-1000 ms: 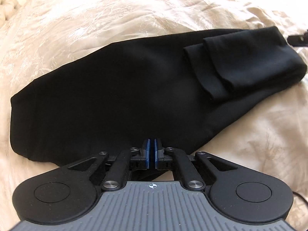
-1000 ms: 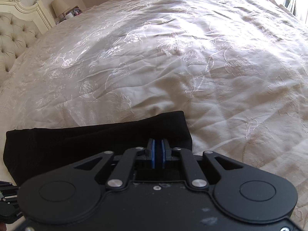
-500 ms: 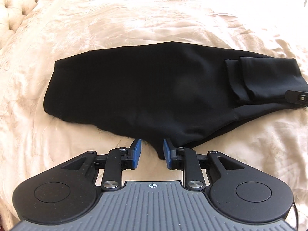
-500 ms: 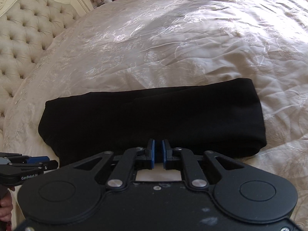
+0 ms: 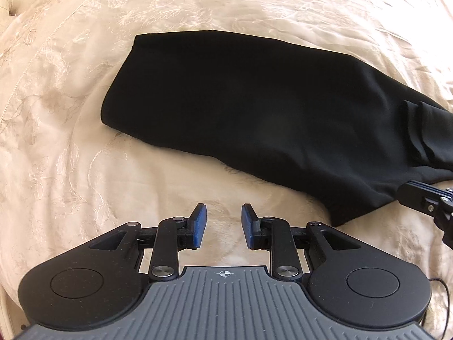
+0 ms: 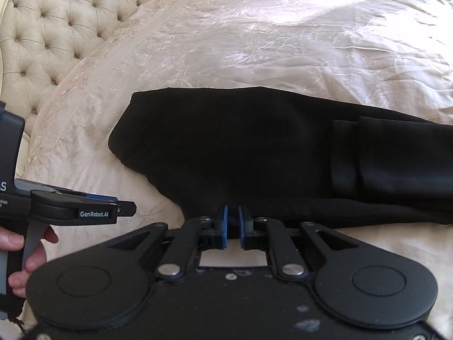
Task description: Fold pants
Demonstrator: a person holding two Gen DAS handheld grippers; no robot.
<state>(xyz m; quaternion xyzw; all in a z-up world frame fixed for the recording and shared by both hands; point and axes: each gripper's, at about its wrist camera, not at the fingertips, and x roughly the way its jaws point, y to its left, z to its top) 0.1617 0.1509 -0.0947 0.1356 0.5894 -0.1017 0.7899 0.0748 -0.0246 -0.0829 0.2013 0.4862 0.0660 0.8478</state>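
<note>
The black pants [image 5: 269, 107] lie folded lengthwise on the cream bedspread, also in the right wrist view [image 6: 269, 147], with the leg ends doubled back on top at the right [image 6: 382, 155]. My left gripper [image 5: 223, 215] is open and empty, a short way off the near edge of the pants. It also shows at the left of the right wrist view [image 6: 124, 208]. My right gripper [image 6: 232, 212] has its pads slightly apart at the near edge of the pants, with a bit of black cloth between them. Its tip shows at the right edge of the left wrist view [image 5: 410, 195].
The cream embroidered bedspread [image 6: 283, 42] covers the whole bed. A tufted headboard [image 6: 56, 22] stands at the far left. A hand [image 6: 25, 255] holds the left gripper's handle.
My left gripper has opened wide and backed off the pants' edge. My right gripper's pads have parted a little, and both views have drawn back, showing more of the pants.
</note>
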